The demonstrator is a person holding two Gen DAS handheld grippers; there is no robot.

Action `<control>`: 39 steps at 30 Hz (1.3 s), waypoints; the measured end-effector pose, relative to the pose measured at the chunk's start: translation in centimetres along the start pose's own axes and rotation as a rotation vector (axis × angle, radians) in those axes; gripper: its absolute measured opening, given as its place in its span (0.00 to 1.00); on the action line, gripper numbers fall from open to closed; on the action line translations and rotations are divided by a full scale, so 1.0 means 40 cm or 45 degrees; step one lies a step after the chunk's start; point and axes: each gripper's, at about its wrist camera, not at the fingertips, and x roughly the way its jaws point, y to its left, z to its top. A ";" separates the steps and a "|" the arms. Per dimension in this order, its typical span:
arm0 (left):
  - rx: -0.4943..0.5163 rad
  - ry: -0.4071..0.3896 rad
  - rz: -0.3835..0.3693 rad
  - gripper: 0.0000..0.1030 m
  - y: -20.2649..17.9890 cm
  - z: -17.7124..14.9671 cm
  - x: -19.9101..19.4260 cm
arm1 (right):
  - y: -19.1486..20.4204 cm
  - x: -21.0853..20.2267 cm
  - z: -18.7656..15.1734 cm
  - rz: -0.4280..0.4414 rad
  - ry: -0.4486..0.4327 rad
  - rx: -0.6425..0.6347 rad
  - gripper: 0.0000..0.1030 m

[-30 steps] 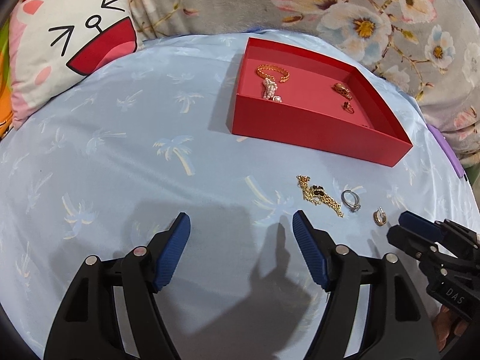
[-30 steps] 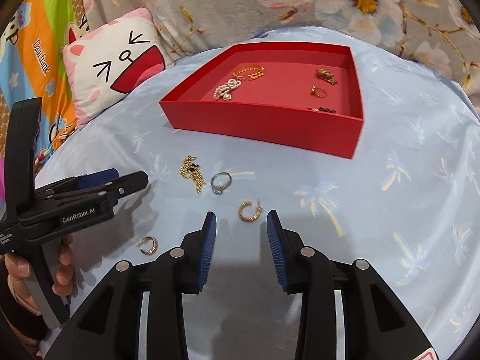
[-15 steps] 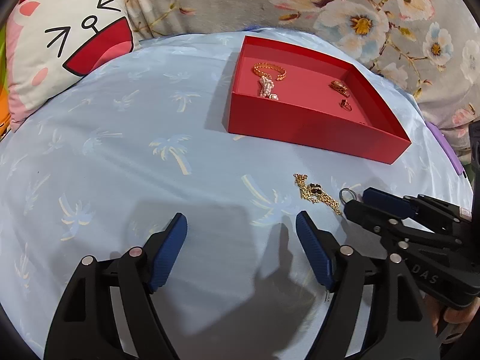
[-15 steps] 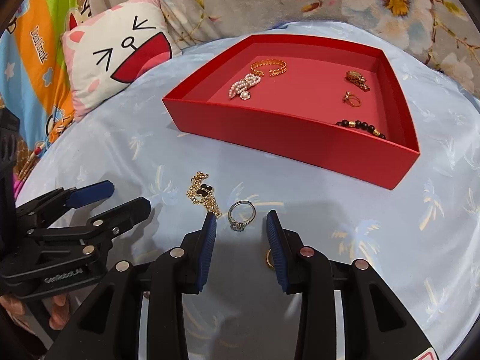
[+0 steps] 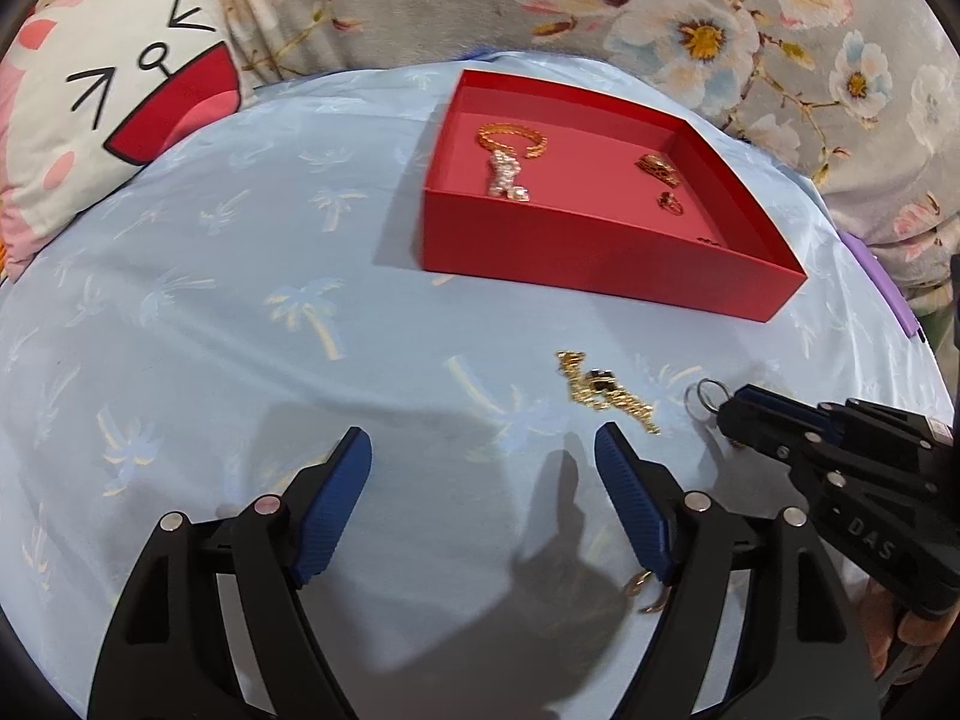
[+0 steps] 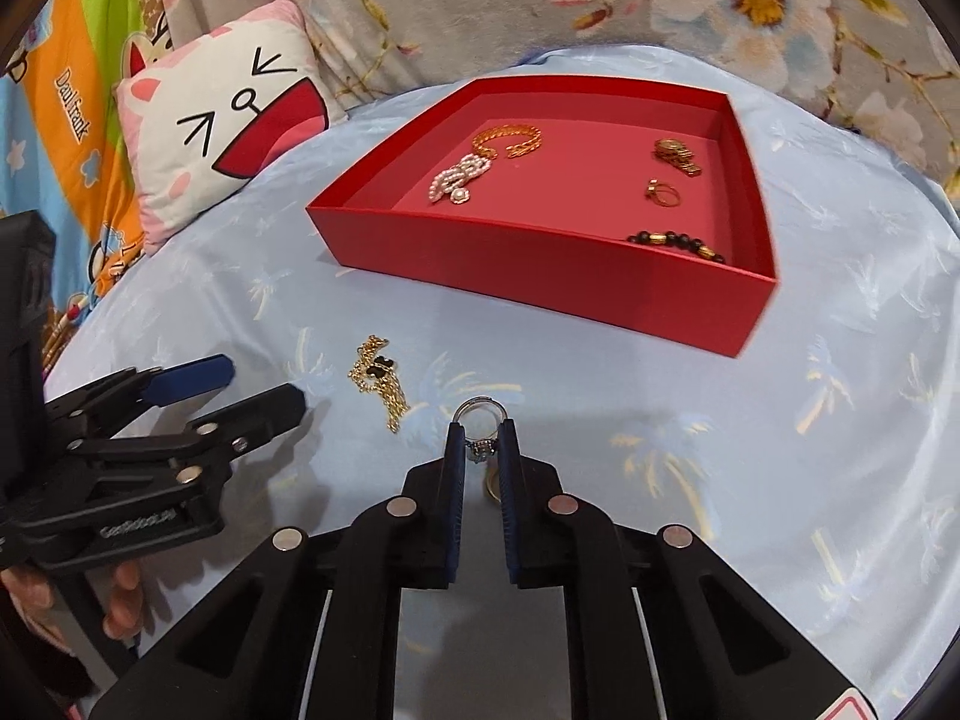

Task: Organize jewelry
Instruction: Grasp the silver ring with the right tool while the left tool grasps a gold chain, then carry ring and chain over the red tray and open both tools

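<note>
Silver ring [image 6: 480,429] now sits pinched between my right gripper [image 6: 482,441] fingertips; half a second ago the fingers stood apart with the ring lying loose on the sheet between them. They have closed in to a narrow gap around the stone end, band poking out toward 12 o'clock. Whether the ring is lifted off the blue palm-print sheet [image 6: 720,420] I cannot tell. Left wrist view confirms: ring [image 5: 705,394] at the right gripper [image 5: 729,414] tip.

Gold chain [image 6: 378,375] lies at 10 o'clock of the right fingertips, near but not touching, same spot as before. A gold hoop earring [image 6: 492,483] shows partly under the right fingers, at 6 o'clock of the ring. Red tray [image 6: 540,270] is well apart at 12 o'clock, holding a pearl piece [image 6: 459,177], gold bangle [image 6: 510,141], a gold clasp piece [image 6: 675,153], a small gold ring [image 6: 660,192] and a black bead bracelet [image 6: 675,243].

My left gripper [image 5: 483,501] has barely shifted, jaws wide apart, holding nothing, hovering over bare sheet. Chain [image 5: 603,387] lies at its 1 o'clock. Another gold hoop [image 5: 645,591] lies just beside its right finger.
</note>
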 end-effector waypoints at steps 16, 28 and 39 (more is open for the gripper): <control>0.174 0.015 0.017 0.16 -0.121 0.052 0.069 | -0.076 -0.102 -0.046 0.026 -0.057 0.123 0.10; 0.127 0.034 -0.109 0.01 -0.079 0.035 0.023 | -0.076 -0.118 -0.047 0.031 -0.086 0.126 0.10; 0.087 -0.068 -0.113 0.01 -0.043 0.054 -0.065 | -0.078 -0.137 -0.041 0.036 -0.108 0.125 0.10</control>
